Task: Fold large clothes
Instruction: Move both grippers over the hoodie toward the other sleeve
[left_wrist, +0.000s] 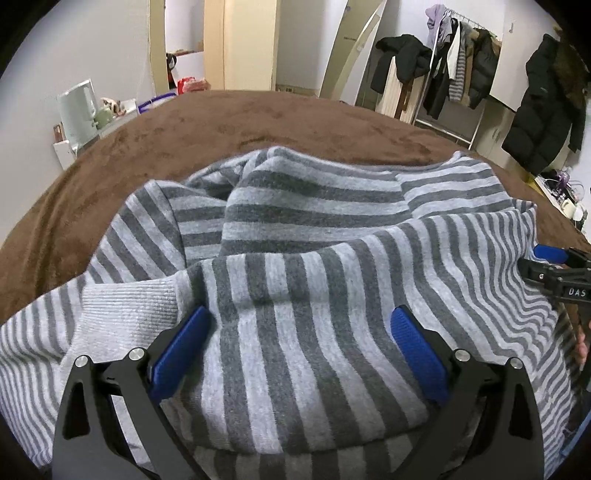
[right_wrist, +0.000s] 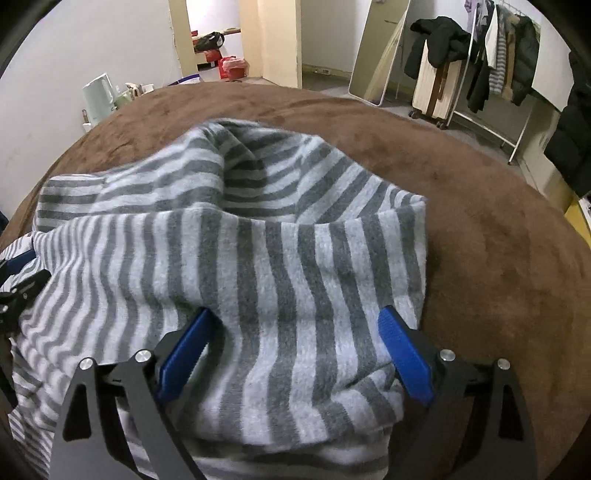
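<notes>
On the brown blanket (left_wrist: 147, 147), toward its near edge, the grey-striped garment (left_wrist: 314, 240) is lying in a loosely folded heap, its top layer doubled back over the rumpled part nearer the middle of the blanket.

Left gripper (left_wrist: 299, 350) is angling steeply downward over the near part of the heap. Its jaws are standing wide apart; the blue pads (left_wrist: 417, 354) are sitting on either side of a raised fold, with slack cloth between them. Whether the pad faces are touching the knit cannot be told.

Right gripper (right_wrist: 295, 350) is pitching down in the same manner, near the garment's right edge. Its jaws are gaping wide, with striped cloth lying loose between the blue pads (right_wrist: 406, 358), not pinched. The right-hand pad is sitting just beside the fold's outer edge, close to bare blanket.

In the left wrist view the right gripper is showing at the right border, its black body bearing white letters "DAS". A fingertip of the person's hand (left_wrist: 583, 345) is showing just below it.
</notes>
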